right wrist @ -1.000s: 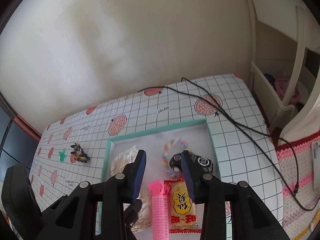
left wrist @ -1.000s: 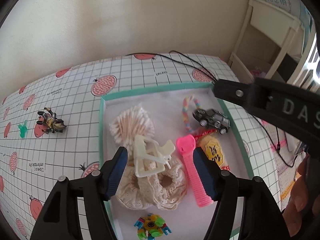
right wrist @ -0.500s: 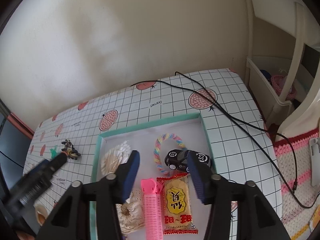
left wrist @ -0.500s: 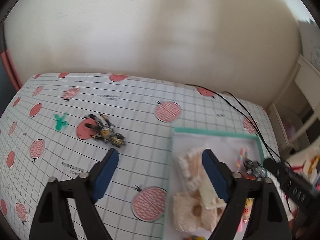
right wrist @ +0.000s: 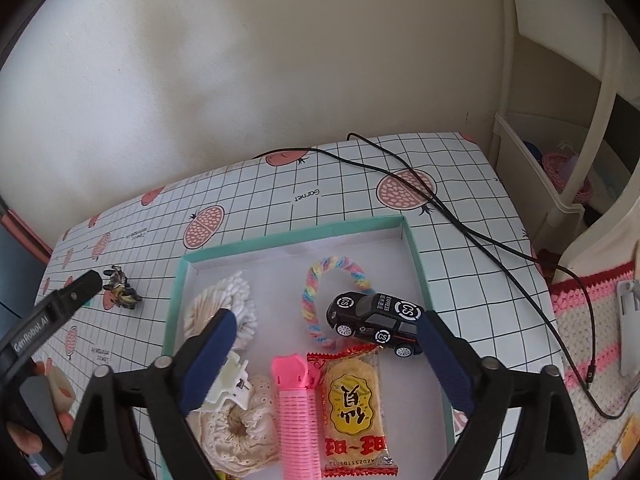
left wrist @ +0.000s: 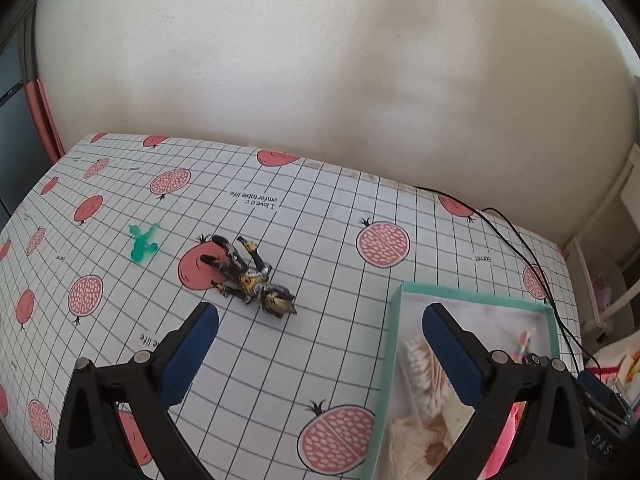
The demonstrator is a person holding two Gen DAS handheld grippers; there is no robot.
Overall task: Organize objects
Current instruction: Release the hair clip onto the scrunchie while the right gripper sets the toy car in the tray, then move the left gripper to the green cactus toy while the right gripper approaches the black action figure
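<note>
Left-wrist view shows the left gripper (left wrist: pixel 318 330) with its blue-padded fingers spread wide and empty above a gridded white tablecloth printed with pink pomegranates (left wrist: pixel 320 208). Just ahead of the gap between the fingertips, slightly toward the left finger, lies a small black-and-gold jointed plastic action figure (left wrist: pixel 250 276), flat on its side with limbs splayed; its long axis runs diagonally from far-left to near-right across the opening. Farther ahead and left sits a small translucent green plastic figure (left wrist: pixel 143 242), well apart from the first. Beside the right finger stands the shallow mint-green rimmed cardboard tray (left wrist: pixel 394 344), holding a fan of cotton swabs (left wrist: pixel 416 360).

Right-wrist view shows the right gripper (right wrist: pixel 324 354), fingers likewise parted and holding nothing, above the tray, over a ribbed pink plastic hair roller (right wrist: pixel 298 412) and a glossy yellow snack packet (right wrist: pixel 356 408). The left gripper looks the nearer to the figure, which will likely need a grip across its lumpy, rigid torso.
</note>
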